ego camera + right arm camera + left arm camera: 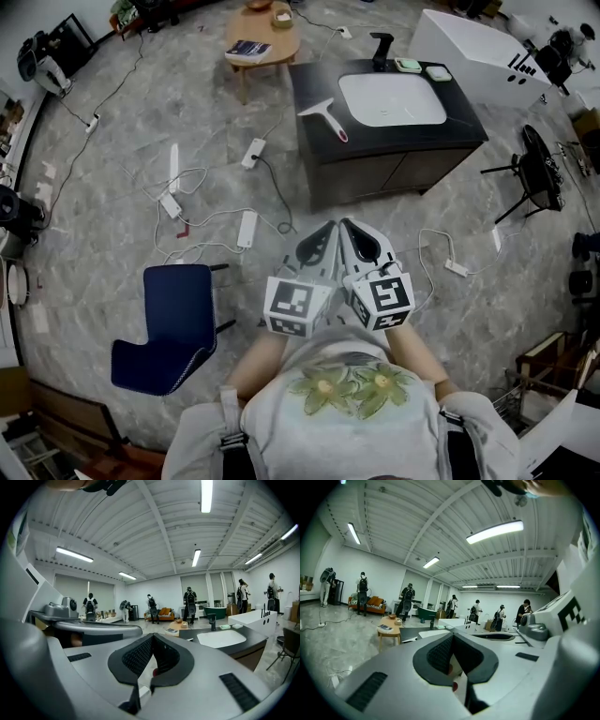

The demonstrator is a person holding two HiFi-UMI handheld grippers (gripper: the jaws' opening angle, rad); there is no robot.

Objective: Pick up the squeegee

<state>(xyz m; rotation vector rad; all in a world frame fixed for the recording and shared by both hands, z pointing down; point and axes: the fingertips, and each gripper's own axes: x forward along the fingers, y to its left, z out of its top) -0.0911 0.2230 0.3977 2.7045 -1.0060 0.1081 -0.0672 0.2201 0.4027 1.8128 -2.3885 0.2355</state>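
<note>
Squeegee (325,114) on dark counter (466,127), beside white sink basin (392,98).

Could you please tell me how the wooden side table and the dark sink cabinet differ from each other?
The wooden side table is round, pale and stands on legs; the sink cabinet is rectangular, dark and reaches the floor. The table carries a book; the cabinet holds a white basin, a black tap and the squeegee. Both stand on the grey floor, side by side.
</note>
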